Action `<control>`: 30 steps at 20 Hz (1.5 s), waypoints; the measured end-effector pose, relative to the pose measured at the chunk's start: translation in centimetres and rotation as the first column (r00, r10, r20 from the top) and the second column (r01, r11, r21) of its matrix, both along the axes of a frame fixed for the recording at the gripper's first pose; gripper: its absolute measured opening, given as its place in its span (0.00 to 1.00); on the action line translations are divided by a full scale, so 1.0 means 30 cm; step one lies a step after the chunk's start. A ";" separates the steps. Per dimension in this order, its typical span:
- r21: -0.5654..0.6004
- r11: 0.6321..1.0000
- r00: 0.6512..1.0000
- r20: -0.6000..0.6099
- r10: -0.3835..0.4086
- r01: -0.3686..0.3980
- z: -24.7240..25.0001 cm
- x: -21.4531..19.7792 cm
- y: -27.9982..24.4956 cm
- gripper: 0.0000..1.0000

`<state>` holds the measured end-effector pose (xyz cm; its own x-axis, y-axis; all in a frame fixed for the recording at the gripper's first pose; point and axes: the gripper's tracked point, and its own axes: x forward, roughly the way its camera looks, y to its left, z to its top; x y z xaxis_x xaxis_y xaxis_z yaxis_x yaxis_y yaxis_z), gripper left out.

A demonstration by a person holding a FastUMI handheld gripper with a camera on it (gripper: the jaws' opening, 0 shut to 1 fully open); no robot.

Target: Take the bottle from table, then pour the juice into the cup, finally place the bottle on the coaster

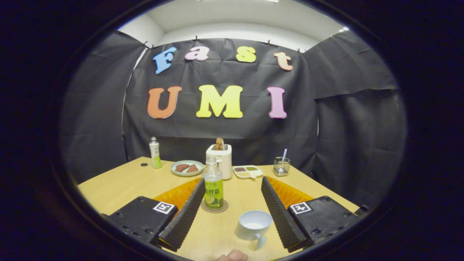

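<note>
Gripper (229, 210) fingers spread wide, pinching nothing. Clear plastic bottle with green label (213, 188) stands upright on round brown coaster (214, 208), between the fingers and close to the left one. White ceramic cup (253, 224) sits nearer, by the right finger. Bottle looks light, smooth, slightly squashy; I'd grip mid-body at the label.

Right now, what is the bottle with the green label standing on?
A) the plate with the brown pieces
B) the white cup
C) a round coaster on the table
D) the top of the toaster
C: the bottle stands upright on a round coaster on the table, between the open fingers, near the left one and touching neither; the white cup sits apart, nearer the camera.
</note>
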<state>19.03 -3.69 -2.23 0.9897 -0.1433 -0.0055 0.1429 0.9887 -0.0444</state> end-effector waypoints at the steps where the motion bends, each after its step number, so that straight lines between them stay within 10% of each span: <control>1: -0.001 1.000 1.000 0.008 0.008 -0.008 0.002 -0.025 0.004 1.00; 10: 0.059 0.990 0.988 -0.071 0.134 -0.130 -0.004 -0.189 0.108 1.00; 21: -0.118 0.992 0.999 -0.024 0.031 -0.034 0.113 -0.452 0.175 1.00; 30: -0.016 1.000 0.998 0.062 0.019 -0.018 0.158 -0.679 0.179 1.00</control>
<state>-1.34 1.69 2.50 0.9906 -0.1243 0.0579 0.1273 0.9906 -0.0510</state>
